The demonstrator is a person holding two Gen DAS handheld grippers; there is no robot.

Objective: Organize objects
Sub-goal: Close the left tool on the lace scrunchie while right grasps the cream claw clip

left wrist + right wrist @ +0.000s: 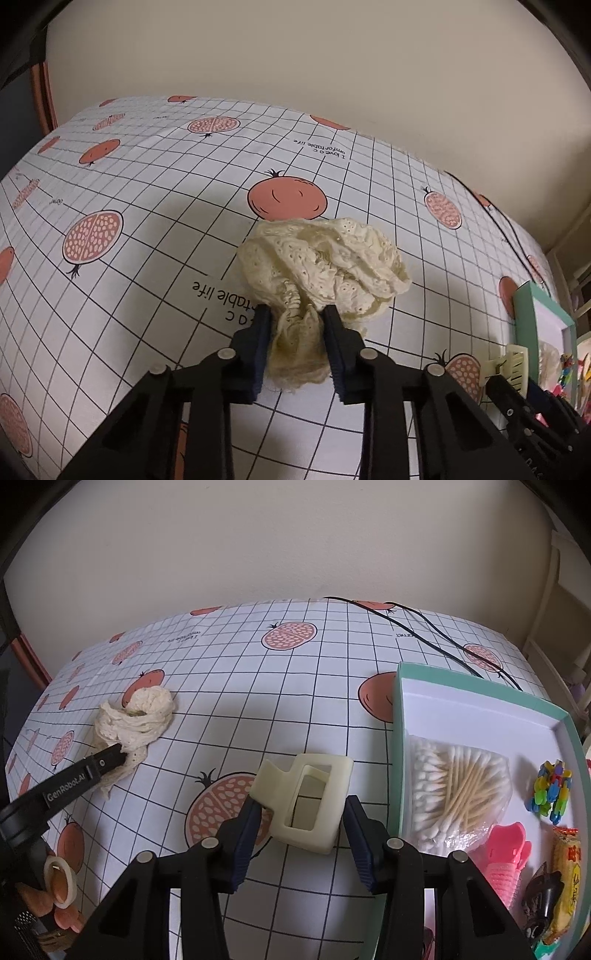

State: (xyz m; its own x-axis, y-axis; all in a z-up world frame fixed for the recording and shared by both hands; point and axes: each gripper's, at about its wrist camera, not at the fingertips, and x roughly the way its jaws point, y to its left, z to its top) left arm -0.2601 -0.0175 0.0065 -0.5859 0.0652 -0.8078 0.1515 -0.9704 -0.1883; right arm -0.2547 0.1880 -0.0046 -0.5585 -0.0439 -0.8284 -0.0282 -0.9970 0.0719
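The left hand-held gripper (295,314) pinches the lace scrunchie (325,258) by one fold (may slip). The right hand-held gripper (301,812), half open, straddles the hair claw (306,801), left of the tray (397,709); a skewed squeeze could flick it away.

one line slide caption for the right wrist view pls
Right tongs straddle a cream plastic hair claw beside the teal tray.

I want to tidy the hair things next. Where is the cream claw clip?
In the right wrist view the cream claw clip sits between the right tongs, just left of the teal box, over the pomegranate-print tablecloth.
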